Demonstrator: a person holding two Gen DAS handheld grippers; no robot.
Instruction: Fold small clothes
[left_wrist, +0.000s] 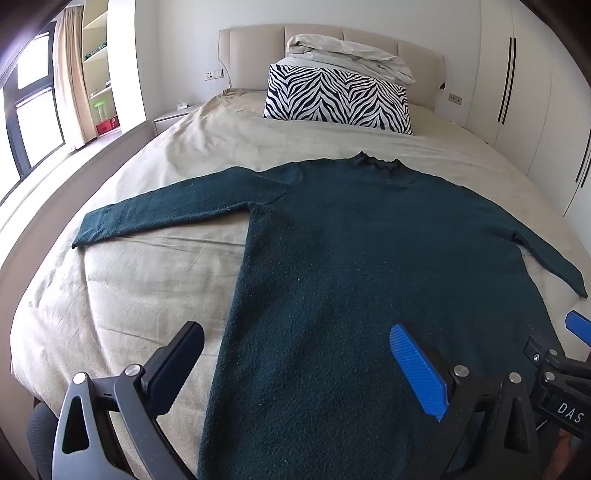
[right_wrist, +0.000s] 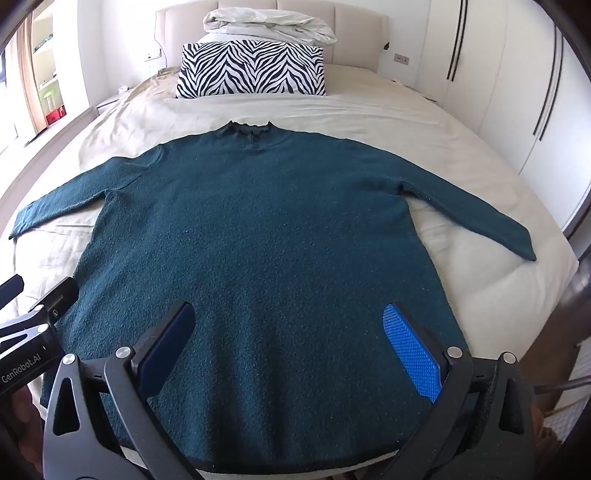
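A dark teal long-sleeved sweater (left_wrist: 354, 240) lies flat on the bed, collar toward the headboard and both sleeves spread out; it also fills the right wrist view (right_wrist: 258, 229). My left gripper (left_wrist: 295, 354) is open and empty, hovering over the sweater's lower left part near its left side edge. My right gripper (right_wrist: 288, 332) is open and empty above the sweater's lower middle, near the hem. The right gripper's blue pad shows at the left wrist view's right edge (left_wrist: 578, 326). The left gripper's black body shows at the left edge of the right wrist view (right_wrist: 37, 317).
The bed is covered by a beige sheet (left_wrist: 147, 280). A zebra-print pillow (left_wrist: 336, 98) and a bundled white duvet (left_wrist: 347, 55) lie by the headboard. White wardrobes (right_wrist: 498, 92) stand to the right, a window and shelves (left_wrist: 96, 55) to the left.
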